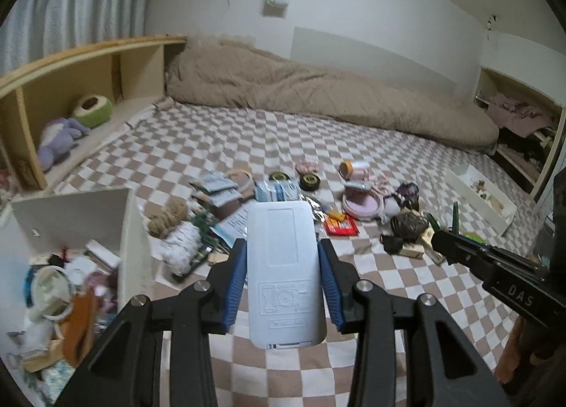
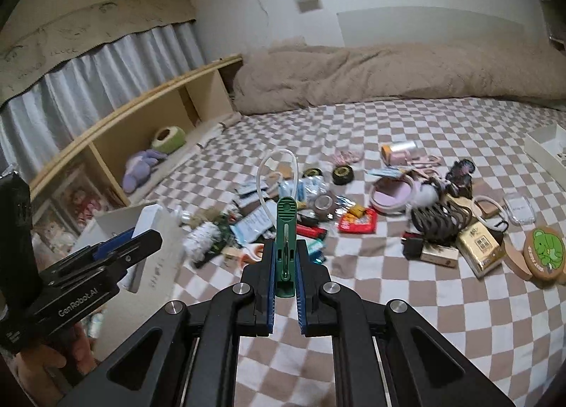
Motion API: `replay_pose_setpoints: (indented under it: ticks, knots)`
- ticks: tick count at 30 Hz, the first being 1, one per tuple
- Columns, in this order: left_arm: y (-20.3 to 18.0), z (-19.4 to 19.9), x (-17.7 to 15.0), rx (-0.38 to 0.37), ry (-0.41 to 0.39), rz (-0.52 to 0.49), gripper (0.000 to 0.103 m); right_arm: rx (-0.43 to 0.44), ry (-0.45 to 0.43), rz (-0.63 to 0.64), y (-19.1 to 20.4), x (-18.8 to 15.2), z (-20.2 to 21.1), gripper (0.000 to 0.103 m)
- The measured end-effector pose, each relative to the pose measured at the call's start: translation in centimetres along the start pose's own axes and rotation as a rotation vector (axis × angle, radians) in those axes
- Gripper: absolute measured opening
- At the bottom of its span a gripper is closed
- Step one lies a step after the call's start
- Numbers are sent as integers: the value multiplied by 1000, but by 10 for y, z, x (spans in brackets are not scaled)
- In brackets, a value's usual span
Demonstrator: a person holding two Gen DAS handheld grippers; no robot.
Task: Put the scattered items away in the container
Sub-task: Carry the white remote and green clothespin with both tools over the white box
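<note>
Above the checkered bed, left gripper [image 1: 283,258] clamps a white remote [image 1: 281,265]; right gripper [image 2: 284,262] pinches a green clip [image 2: 286,230].

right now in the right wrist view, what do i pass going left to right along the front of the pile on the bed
white brush → red snack packet → black hair claw → yellow box → round tin with a green bear

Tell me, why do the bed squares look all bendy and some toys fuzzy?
Left wrist view: the fisheye lens curves the checked bedsheet, and the container is blurred. Right wrist view: same bending, dark corners, smeared clutter pile.
</note>
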State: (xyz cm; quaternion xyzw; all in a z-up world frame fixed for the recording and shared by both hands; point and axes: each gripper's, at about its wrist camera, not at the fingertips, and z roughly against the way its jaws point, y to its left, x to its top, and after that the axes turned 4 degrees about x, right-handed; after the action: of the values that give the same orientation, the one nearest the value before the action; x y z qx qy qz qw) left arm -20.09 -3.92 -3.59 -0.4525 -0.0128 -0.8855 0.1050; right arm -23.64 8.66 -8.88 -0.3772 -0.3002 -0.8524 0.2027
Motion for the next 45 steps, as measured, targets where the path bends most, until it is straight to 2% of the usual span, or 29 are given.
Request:
replay_pose_setpoints:
  ticks: [12, 26, 35, 45]
  knots:
    - [50, 69, 17, 93, -89, 29, 40, 105, -28, 52, 69, 17, 17, 10]
    - [122, 132, 4, 228, -131, 88, 40, 186, 14, 139, 135, 5, 10, 10]
    - [154, 153, -11, 295, -127, 115, 40, 270, 61, 203, 180, -8, 4, 10]
    - [179, 161, -28, 338, -106, 136, 40, 340, 128, 251, 211, -26, -10, 10]
